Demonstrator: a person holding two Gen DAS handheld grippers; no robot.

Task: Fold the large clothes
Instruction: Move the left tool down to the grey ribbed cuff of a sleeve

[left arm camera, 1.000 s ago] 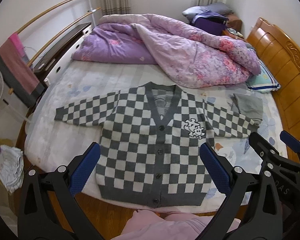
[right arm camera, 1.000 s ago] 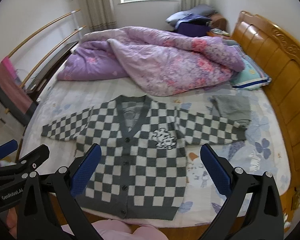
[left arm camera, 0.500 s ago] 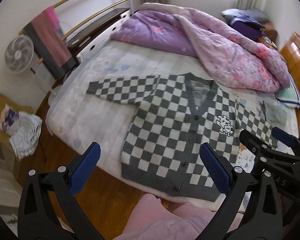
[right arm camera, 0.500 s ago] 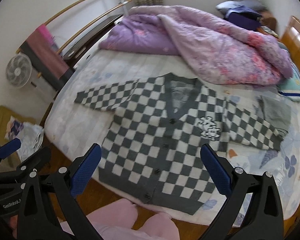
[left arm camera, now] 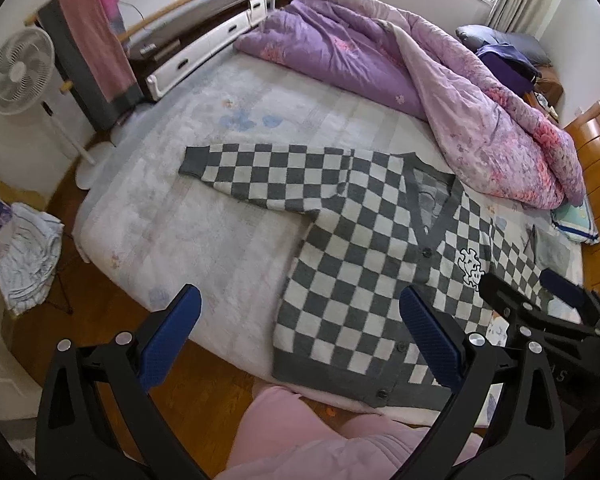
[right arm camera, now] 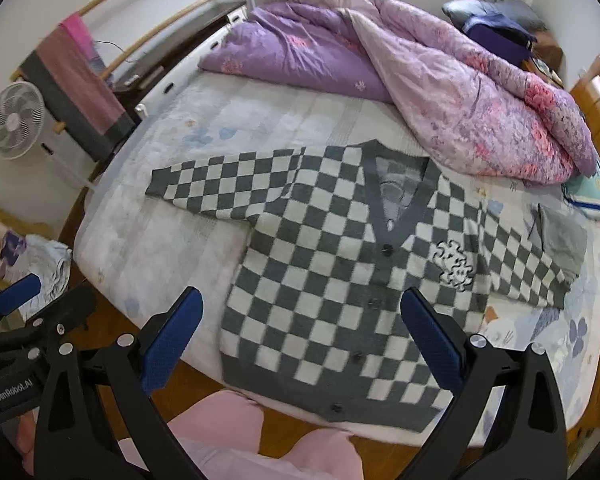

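Observation:
A grey-and-white checked cardigan [left arm camera: 364, 256] [right arm camera: 340, 268] lies flat and buttoned on the bed, both sleeves spread out, hem at the near edge. Its left sleeve [left arm camera: 260, 176] reaches toward the bed's left side. My left gripper [left arm camera: 300, 332] hangs open above the near left part of the bed, holding nothing. My right gripper [right arm camera: 300, 332] is open too, above the cardigan's hem, well clear of the fabric. The right gripper [left arm camera: 548, 304] shows at the right in the left wrist view, and the left gripper [right arm camera: 24, 312] at the far left in the right wrist view.
A crumpled purple quilt [left arm camera: 420, 80] covers the far half of the bed [left arm camera: 204, 216]. A folded grey garment [right arm camera: 560, 240] lies by the right sleeve. A wooden headboard [left arm camera: 596, 168] stands right, a fan [left arm camera: 16, 72] and towel rack left, clothes [left arm camera: 24, 256] on the floor. Pink-clad legs [right arm camera: 260, 448] are below.
Both views have swung to the left: the cardigan now sits further right in each frame, and the fan and floor at the left have come into view. Both grippers stay open.

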